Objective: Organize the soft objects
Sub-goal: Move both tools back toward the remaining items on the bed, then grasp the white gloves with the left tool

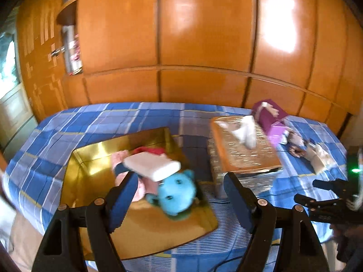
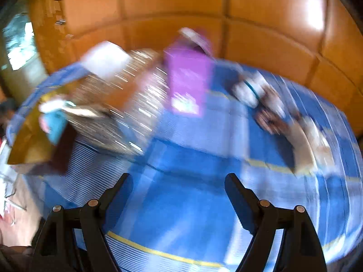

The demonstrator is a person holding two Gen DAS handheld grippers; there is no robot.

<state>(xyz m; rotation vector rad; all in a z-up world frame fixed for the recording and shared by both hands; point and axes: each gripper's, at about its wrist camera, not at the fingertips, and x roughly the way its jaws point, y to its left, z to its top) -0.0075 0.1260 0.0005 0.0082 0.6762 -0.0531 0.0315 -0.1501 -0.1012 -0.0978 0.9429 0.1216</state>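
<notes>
A gold box (image 1: 95, 156) lies open on the blue checked bedspread (image 1: 68, 122). Inside it sit a blue plush toy (image 1: 177, 192), a pink soft toy (image 1: 118, 158), something red, and a white pad (image 1: 154, 165) on top. My left gripper (image 1: 179, 179) hovers open just above the box, with nothing between its fingers. In the blurred right wrist view my right gripper (image 2: 179, 179) stands open and empty over bare bedspread (image 2: 186, 204). Small soft items, white, brown and beige (image 2: 270, 111), lie to its upper right. The right gripper (image 1: 329, 192) also shows at the right edge of the left wrist view.
A glittery tissue box (image 1: 240, 145) with a tissue sticking out stands right of the gold box. A purple box (image 1: 270, 115) lies behind it. Orange wooden wardrobe doors (image 1: 204, 34) rise behind the bed. A window (image 1: 9, 63) is at far left.
</notes>
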